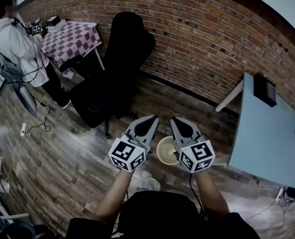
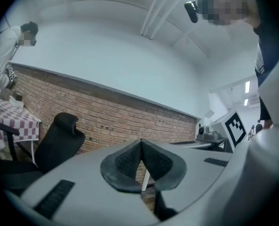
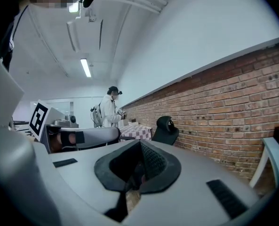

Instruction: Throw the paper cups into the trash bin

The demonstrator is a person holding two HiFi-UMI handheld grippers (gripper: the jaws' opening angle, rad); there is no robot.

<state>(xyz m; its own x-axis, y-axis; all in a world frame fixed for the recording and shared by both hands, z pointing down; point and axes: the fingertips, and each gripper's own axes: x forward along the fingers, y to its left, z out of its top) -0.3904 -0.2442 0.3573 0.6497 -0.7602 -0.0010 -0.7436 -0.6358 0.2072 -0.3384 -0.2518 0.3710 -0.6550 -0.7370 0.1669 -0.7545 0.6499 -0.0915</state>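
Observation:
A paper cup shows from above between my two grippers, its mouth facing up and its right side covered by the right gripper's marker cube. It looks lower than the grippers, over the wooden floor near my feet, and neither gripper's jaws touch it. My left gripper points forward with its jaws shut and nothing in them; the pads meet in the left gripper view. My right gripper is held beside it, also shut with nothing in its jaws.
A black office chair stands straight ahead by the brick wall. A checkered table and a person are at the far left. A pale blue table with a black box is at the right. Cables lie on the floor.

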